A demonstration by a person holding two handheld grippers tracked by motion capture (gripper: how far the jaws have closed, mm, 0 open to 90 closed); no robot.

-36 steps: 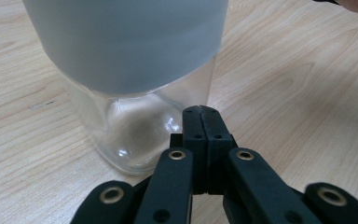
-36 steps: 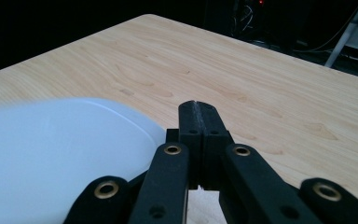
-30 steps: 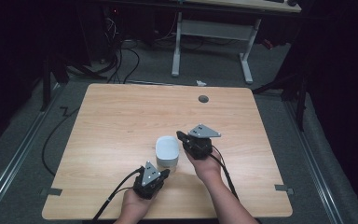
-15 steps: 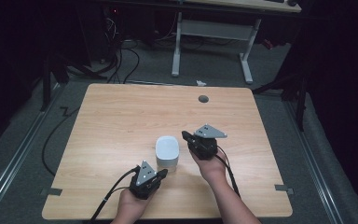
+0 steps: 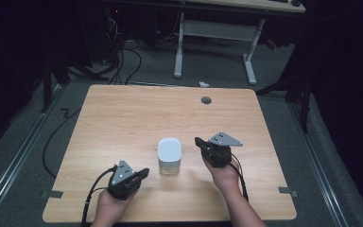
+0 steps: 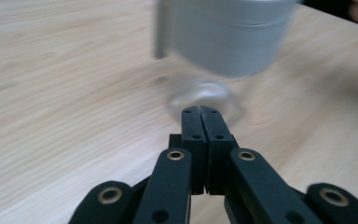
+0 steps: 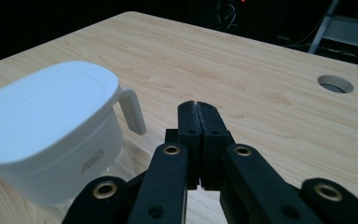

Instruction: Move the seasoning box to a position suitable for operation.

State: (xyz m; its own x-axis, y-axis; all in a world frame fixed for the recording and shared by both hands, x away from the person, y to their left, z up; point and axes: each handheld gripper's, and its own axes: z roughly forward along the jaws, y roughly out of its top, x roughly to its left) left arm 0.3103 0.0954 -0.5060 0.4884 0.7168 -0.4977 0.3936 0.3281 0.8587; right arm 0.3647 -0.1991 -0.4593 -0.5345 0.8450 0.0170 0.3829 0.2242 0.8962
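Jaws pressed together and empty on both our left gripper [image 5: 142,173] and right gripper [image 5: 199,142]. Between them, the white lidded plastic container [image 5: 169,156] stands upright on the light wooden table [image 5: 123,118], touching neither.

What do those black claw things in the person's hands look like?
Each hand holds a black gripper: the left gripper and right gripper both carry a grey three-cornered plate on top and trail a black cable. Up close, the left gripper's two flat black jaws hang on black link bars with brass-coloured rivets. No sleeves show on the forearms.
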